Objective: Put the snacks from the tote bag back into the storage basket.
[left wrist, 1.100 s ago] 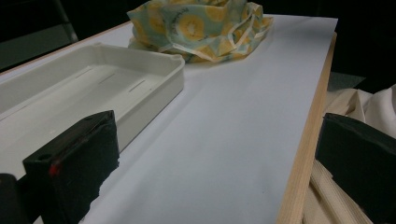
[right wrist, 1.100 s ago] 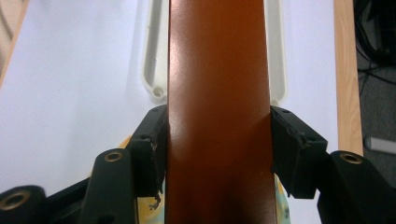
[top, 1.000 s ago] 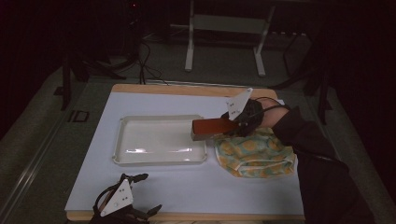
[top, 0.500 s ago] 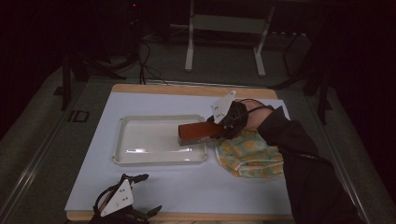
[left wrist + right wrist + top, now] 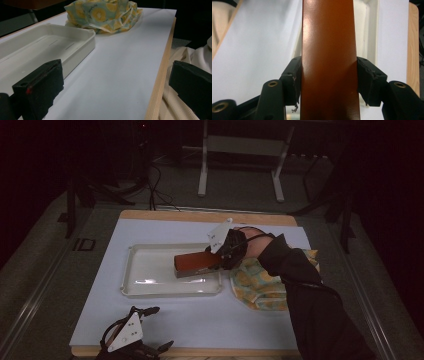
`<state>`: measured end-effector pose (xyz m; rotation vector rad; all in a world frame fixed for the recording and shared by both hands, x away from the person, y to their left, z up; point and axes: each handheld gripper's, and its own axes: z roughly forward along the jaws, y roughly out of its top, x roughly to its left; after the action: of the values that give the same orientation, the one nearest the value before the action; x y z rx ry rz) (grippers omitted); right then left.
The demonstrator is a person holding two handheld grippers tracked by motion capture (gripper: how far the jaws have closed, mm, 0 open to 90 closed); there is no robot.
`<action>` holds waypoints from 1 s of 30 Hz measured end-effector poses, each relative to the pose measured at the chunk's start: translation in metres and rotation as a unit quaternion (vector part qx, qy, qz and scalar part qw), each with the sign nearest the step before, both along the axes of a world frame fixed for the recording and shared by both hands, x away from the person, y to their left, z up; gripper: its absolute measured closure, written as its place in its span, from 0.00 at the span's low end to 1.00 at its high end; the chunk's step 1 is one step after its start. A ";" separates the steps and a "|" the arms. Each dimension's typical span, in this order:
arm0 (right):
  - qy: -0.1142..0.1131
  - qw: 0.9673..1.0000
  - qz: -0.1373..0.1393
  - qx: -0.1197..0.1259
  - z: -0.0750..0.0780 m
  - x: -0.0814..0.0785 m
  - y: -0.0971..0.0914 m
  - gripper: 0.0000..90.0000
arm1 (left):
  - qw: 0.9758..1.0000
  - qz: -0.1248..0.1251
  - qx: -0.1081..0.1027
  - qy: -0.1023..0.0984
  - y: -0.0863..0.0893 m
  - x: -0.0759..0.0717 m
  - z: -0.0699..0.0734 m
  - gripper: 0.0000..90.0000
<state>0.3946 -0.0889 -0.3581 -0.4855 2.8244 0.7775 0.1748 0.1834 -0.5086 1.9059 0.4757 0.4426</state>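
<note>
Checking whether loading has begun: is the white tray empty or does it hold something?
Empty so far. The white tray has a bare floor; the brown block hangs over it, clamped in the right gripper.

Your right gripper (image 5: 212, 257) clamps a reddish-brown block (image 5: 196, 264) and holds it over the right part of the white tray (image 5: 131, 270). Just right of the tray lies a yellow patterned cloth (image 5: 260, 285). Your left gripper (image 5: 132, 340) rests at the table's (image 5: 165, 227) near left edge.
</note>
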 end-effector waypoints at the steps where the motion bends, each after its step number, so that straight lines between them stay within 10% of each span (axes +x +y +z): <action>1: 0.000 1.000 0.001 0.002 0.000 0.000 0.003 0.48 | 1.000 -0.001 0.000 0.000 0.000 0.000 0.000 0.00; 15: 0.000 1.000 0.003 0.014 0.001 -0.002 0.041 0.48 | 1.000 -0.005 -0.001 -0.002 0.000 -0.001 0.001 0.00; 30: 0.015 1.000 -0.012 0.009 -0.032 0.008 0.055 0.48 | 1.000 -0.007 0.000 -0.006 0.000 -0.002 0.001 0.00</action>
<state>0.4027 -0.0342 -0.3902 -0.4410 2.8426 0.8108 0.1729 0.1838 -0.5079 1.9038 0.4535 0.4440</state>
